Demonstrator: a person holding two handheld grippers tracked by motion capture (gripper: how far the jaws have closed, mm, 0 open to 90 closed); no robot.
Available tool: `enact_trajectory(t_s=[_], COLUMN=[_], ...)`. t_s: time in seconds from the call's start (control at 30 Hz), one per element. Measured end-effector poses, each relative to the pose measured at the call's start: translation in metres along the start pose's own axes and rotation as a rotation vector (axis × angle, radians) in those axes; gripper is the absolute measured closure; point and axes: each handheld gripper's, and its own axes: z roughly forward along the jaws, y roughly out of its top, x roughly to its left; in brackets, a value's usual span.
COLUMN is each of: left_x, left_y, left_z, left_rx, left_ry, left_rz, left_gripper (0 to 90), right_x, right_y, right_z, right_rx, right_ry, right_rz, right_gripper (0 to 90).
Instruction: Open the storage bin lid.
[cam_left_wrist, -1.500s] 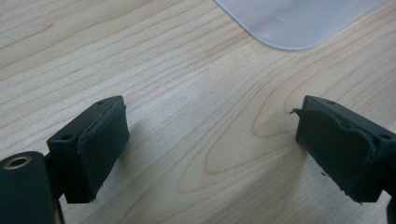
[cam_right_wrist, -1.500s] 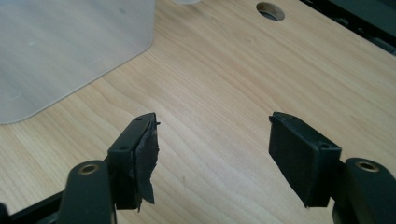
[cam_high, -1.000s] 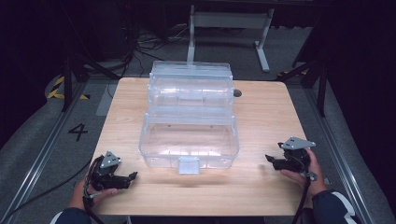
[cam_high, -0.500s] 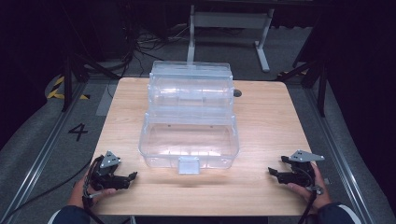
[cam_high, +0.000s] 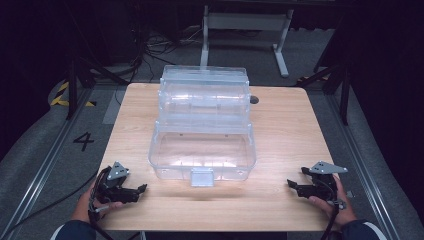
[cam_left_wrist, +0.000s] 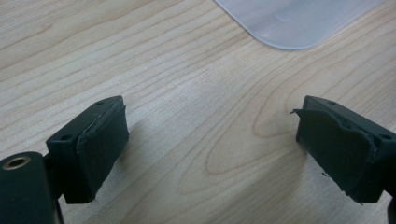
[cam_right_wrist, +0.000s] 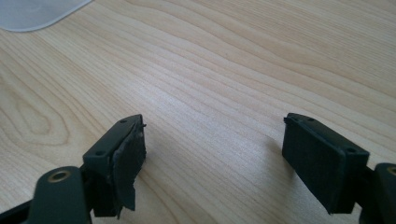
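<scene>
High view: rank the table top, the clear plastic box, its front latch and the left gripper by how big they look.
1. Table top
2. Clear plastic box
3. Left gripper
4. Front latch

The gripper is nearer the camera, so its lead over the latch is unsure.

Clear, colourless plastic storage box (cam_high: 202, 127) with a frosted front latch (cam_high: 202, 177). Beneath the box: light wooden table top (cam_high: 285, 130), tan with darker wavy grain. Left of the table: grey floor (cam_high: 47, 150) marked with a black numeral "4" (cam_high: 83, 141).
</scene>
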Motion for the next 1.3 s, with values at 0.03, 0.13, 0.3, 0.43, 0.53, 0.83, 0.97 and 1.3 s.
enact_trajectory(t_s=[0.03,0.13,0.3,0.43,0.53,0.83,0.97,1.3], left_x=[0.0002,0.0002,0.0002,0.0002,0.0005,0.002,0.0035,0.0035], left_y=[0.0001,0.0006,0.0006,0.0006,0.0008,0.0021,0.0036,0.0038], left_z=[0.0,0.0005,0.0006,0.0006,0.0008,0.0022,0.0037,0.0038], left_rx=[0.001,0.001,0.001,0.001,0.001,0.013,0.026,0.03], left_ry=[0.003,0.003,0.003,0.003,0.004,0.011,0.016,0.019], left_rz=[0.002,-0.002,-0.003,-0.003,-0.002,-0.007,-0.009,-0.008], left_gripper=[9.4,8.9,8.8,8.8,8.6,3.8,1.2,0.4], right_x=[0.0,0.0,-0.0001,0.0,0.0,-0.0002,-0.0007,-0.0008], right_y=[0.0,0.0,0.0002,0.0004,0.0005,0.0007,0.0009,0.0008], right_z=[0.0,0.0,0.0004,0.0005,0.0007,0.0008,0.0011,0.0011], right_rx=[0.0,0.0,0.0,-0.001,-0.001,0.0,-0.001,-0.001], right_ry=[0.0,0.001,0.001,0.002,0.002,0.004,0.008,0.009], right_rz=[0.0,0.0,-0.003,-0.001,-0.002,-0.002,-0.005,-0.007], right_gripper=[21.5,21.5,21.1,20.9,20.7,20.7,20.6,20.6])
